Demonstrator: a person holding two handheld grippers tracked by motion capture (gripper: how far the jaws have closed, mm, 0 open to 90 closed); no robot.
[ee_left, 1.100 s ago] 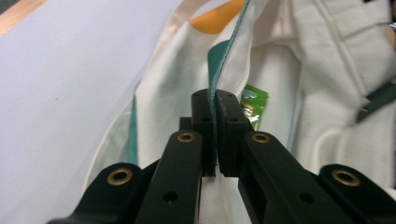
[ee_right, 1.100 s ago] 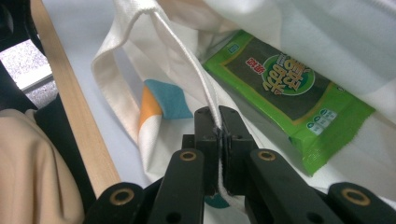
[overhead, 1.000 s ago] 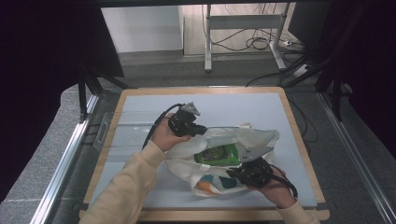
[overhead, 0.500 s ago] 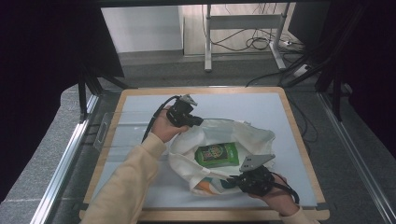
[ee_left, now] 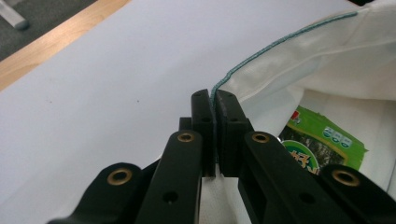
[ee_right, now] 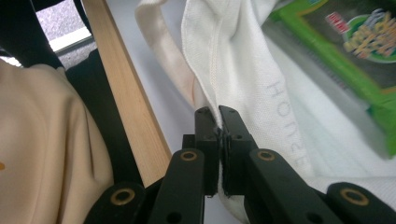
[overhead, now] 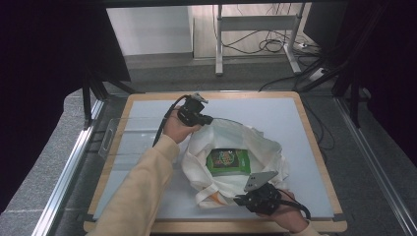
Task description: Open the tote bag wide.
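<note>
The white bag (overhead: 231,157) is lying near the front edge of the table (overhead: 295,113). Its rim is pinched tight by the left gripper (overhead: 209,119) and the right gripper (overhead: 241,199), so the mouth is kept wide open. The green packet (overhead: 227,161) can be seen inside.

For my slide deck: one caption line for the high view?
Two hand-held tools, left and right, pinch opposite rims of a white cloth bag, holding it open around a green packet.
</note>
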